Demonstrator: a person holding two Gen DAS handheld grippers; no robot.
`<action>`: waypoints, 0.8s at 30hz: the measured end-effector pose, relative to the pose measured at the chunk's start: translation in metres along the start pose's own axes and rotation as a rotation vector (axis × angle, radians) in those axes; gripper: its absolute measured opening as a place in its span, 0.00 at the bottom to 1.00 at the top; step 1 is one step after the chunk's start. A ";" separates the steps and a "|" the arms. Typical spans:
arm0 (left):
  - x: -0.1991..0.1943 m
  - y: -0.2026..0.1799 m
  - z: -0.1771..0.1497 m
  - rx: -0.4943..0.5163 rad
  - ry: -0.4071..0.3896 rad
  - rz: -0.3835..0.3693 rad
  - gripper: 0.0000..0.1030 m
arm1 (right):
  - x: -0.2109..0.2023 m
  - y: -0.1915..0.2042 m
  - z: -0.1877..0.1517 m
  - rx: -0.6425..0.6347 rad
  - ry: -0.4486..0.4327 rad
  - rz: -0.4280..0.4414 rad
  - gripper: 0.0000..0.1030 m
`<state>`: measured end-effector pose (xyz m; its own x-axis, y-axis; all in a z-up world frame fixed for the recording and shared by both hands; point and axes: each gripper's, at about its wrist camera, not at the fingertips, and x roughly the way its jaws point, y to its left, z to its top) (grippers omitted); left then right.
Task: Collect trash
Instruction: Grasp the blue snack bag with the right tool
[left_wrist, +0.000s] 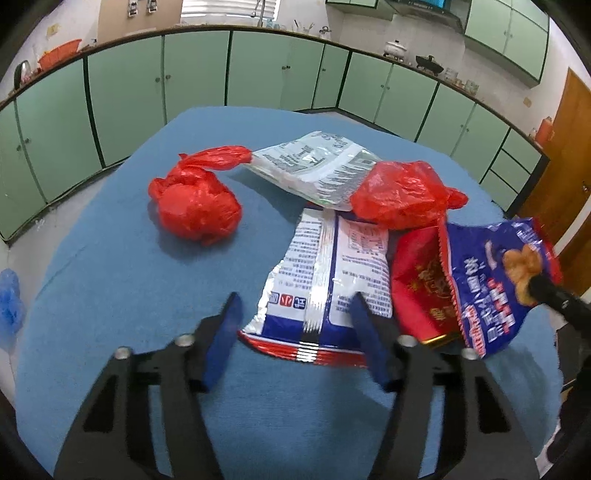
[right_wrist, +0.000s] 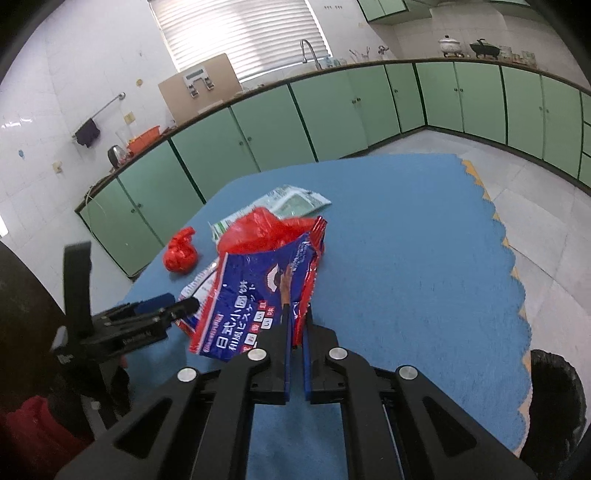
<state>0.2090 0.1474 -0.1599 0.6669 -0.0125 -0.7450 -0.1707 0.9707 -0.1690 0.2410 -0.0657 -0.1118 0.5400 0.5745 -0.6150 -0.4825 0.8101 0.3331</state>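
The right gripper (right_wrist: 295, 325) is clamped on the blue and red snack packet (right_wrist: 251, 295), its blue pads pressed together over the packet's lower right edge at the centre of the right wrist view. The packet hangs lifted and creased, its printed face turned towards the camera. In the left wrist view the same packet sits at the right edge of the frame, with the tip of the right gripper entering from the lower right.

The left gripper (left_wrist: 295, 314) stands partly open. Its two blue pads straddle the near end of a white and blue wrapper (left_wrist: 325, 280), which lies flat on the blue table cover (left_wrist: 129, 295) at lower centre. The pads do not press on the wrapper; the right pad overlaps its edge, and contact there cannot be confirmed.

Further items on the cover, left wrist view: a knotted red plastic bag (left_wrist: 195, 206) at centre left, apart from the rest; a white and green wrapper (left_wrist: 314, 166) at upper centre; a crumpled red plastic bag (left_wrist: 402, 195) resting on that wrapper's right end; a red packet (left_wrist: 417, 288) beneath the lifted snack packet.

A black bin liner (right_wrist: 554, 398) shows at the lower right of the right wrist view, beside the scalloped edge of the cover. Green cabinets (left_wrist: 258, 70) line the background.
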 end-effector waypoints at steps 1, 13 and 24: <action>0.001 -0.001 0.001 -0.005 0.001 -0.011 0.40 | 0.003 0.001 -0.001 -0.001 0.007 0.000 0.05; -0.003 -0.028 -0.002 0.006 -0.016 -0.084 0.00 | 0.007 -0.002 -0.010 -0.027 0.024 -0.039 0.05; 0.015 -0.035 -0.002 0.013 0.034 -0.069 0.67 | 0.006 -0.011 -0.011 -0.017 0.034 -0.057 0.05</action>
<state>0.2233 0.1127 -0.1668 0.6519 -0.0869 -0.7533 -0.1157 0.9704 -0.2120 0.2421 -0.0726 -0.1273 0.5431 0.5229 -0.6570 -0.4634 0.8391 0.2848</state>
